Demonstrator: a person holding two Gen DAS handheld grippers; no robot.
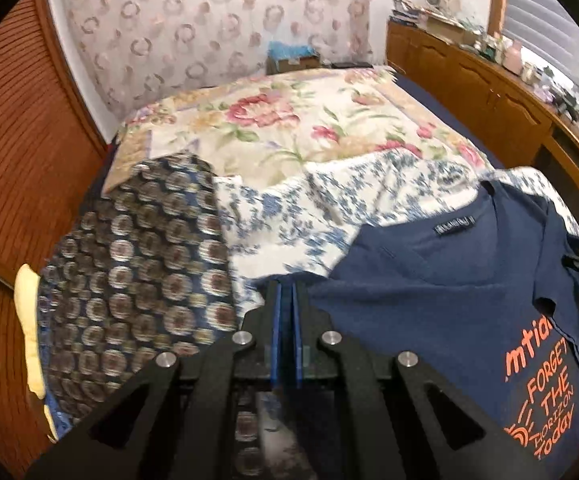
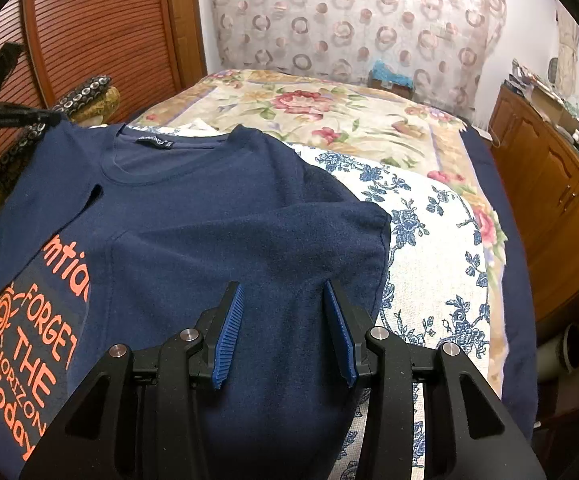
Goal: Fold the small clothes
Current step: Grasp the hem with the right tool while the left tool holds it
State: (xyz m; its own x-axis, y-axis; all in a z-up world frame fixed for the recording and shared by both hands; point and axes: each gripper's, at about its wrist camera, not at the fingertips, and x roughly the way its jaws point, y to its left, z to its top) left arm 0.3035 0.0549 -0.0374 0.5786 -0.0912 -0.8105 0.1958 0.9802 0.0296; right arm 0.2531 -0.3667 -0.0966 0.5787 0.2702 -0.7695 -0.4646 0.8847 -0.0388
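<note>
Shirt: I have a navy T-shirt (image 2: 193,216) spread on the blue-flowered cloth (image 2: 429,248) on the bed, collar towards twelve o'clock in my right wrist view.
Done so far: the sleeve on the three o'clock side looks folded in over the chest, and a flap at nine o'clock partly covers the print; I judge the fold as started, not finished.
Left to do: the bottom-to-collar fold still seems open to me, and the patterned dark cloth (image 1: 129,264) at nine o'clock in my left view lies loose, perhaps another piece to fold.
Left gripper: my left gripper (image 1: 287,292) has its jaws pressed together at the shirt's edge; dark fabric sits right at the tips, but I cannot tell if any is pinched.
Right gripper: my right gripper (image 2: 285,300) stands partly apart above the shirt's middle, holding nothing.
Print: orange lettering (image 2: 37,344) reads "FORGET THE HORIZON today", with a cut-off word above it, "mtia…", and a sun-like spiral.
Neck label: the neck label (image 1: 453,229) is a dark tag with pale letters, too blurred to read.
</note>
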